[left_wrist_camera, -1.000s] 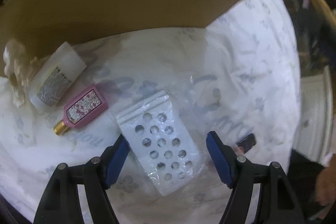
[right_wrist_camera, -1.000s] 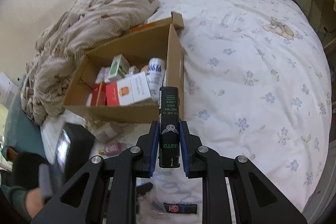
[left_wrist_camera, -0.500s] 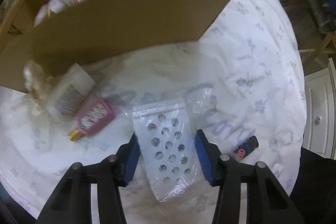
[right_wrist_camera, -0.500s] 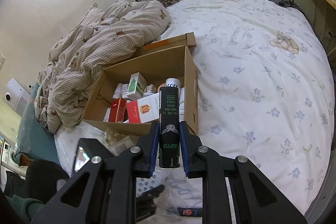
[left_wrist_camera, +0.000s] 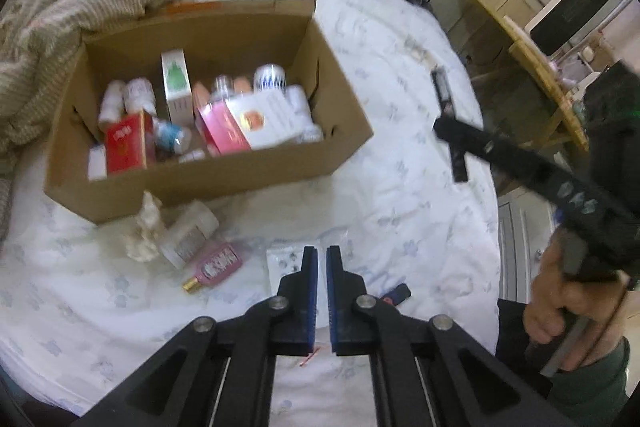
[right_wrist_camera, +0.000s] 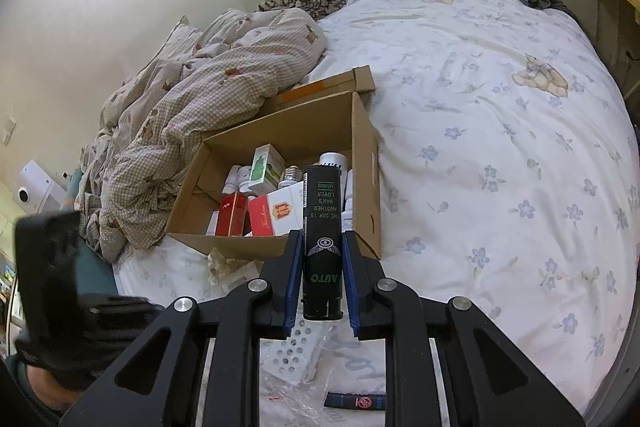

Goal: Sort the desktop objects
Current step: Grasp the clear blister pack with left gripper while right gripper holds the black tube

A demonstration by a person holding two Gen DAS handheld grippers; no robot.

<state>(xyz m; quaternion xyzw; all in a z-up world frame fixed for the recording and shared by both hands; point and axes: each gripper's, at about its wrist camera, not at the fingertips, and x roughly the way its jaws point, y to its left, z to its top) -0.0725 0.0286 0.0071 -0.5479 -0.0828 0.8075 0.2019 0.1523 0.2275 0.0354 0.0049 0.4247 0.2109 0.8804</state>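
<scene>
Right gripper (right_wrist_camera: 322, 279): our blue pads pinch a black tube (right_wrist_camera: 322, 227) printed "AUTO", held upright above the near wall of the cardboard box (right_wrist_camera: 370, 187).

Left gripper (left_wrist_camera: 322, 291): our pads are pressed almost together; whether anything thin sits between them we cannot tell.

Box contents: cartons and bottles, crowded.

On the bedsheet (left_wrist_camera: 400, 187) before the box: a perforated white packet (left_wrist_camera: 284, 261), a pink perfume bottle (left_wrist_camera: 216, 267), a white jar (left_wrist_camera: 188, 233).

Cardboard box (right_wrist_camera: 366, 187) packed full, little room inside; bedsheet (right_wrist_camera: 500, 147) right of box bare, open passage.
</scene>
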